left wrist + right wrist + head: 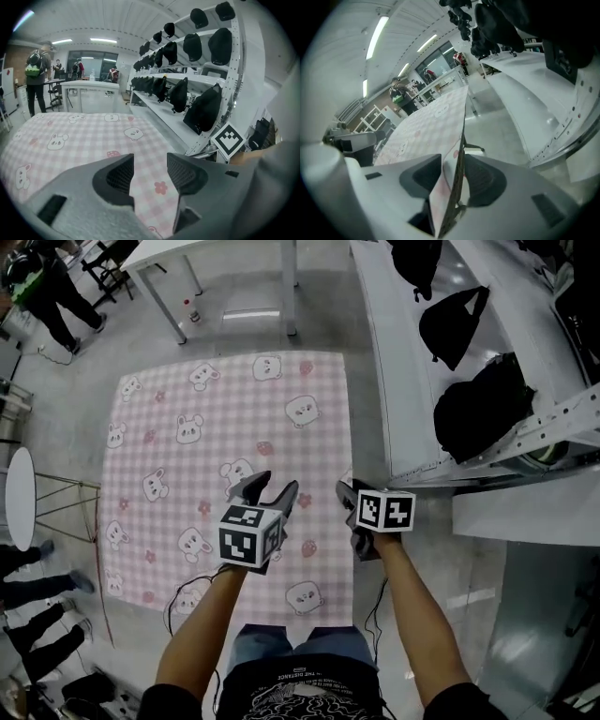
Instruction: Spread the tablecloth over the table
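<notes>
Lying spread flat just ahead, beside white shelves (pixel 389 352): pink checked tablecloth (pixel 197 456) w/ bunny print. Pinching its right edge w/ right gripper (pixel 452 174), jaws closed on the cloth. Hovering over near part w/ left gripper (pixel 149 171), jaws approx. half apart, gripping nothing. Sitting on the shelves: black bags (pixel 487 404).

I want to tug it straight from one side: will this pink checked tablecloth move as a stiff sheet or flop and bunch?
Probably floppy: the tablecloth edge shows as a thin sheet between the jaws of the right gripper. Likely light too, lying flat and smooth, so a one-sided pull could well wrinkle or drag it.
</notes>
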`<state>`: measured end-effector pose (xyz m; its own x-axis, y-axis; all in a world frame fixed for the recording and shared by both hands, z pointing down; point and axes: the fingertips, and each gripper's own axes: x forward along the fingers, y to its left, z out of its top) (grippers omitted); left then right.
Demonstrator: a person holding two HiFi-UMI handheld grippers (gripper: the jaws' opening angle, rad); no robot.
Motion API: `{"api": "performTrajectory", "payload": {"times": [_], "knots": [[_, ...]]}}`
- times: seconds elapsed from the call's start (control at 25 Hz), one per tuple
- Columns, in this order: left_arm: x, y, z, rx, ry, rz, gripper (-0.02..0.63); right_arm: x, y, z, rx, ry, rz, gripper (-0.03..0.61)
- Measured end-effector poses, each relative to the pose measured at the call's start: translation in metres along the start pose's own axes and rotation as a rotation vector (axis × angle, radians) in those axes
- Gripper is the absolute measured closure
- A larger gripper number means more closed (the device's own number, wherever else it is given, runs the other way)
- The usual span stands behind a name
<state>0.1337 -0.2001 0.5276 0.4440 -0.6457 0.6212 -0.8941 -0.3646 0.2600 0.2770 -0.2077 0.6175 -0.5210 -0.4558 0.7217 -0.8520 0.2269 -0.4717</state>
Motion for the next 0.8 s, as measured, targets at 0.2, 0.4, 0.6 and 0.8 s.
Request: {"api": "performTrajectory", "payload": {"times": [0.2, 0.4, 0.6, 0.8], "knots": [[-0.001, -0.003, -0.007, -0.052, -0.013, 0.075, 0.385, 0.002, 0.015, -0.001, -0.004, 0.023, 0.106, 0.534], [0.003, -0.010, -0.015, -0.075, -0.024, 0.114, 0.385, 0.003, 0.018, -0.003, 0.013, 0.015, 0.167, 0.569], [0.008, -0.015, -0.013, -0.086, -0.026, 0.135, 0.385, -0.001, 0.013, -0.002, -0.042, 0.021, 0.161, 0.569], [0.008, -0.024, -0.012, -0.084, -0.036, 0.144, 0.385, -0.008, 0.000, -0.006, -0.037, 0.028, 0.164, 0.569]]}}
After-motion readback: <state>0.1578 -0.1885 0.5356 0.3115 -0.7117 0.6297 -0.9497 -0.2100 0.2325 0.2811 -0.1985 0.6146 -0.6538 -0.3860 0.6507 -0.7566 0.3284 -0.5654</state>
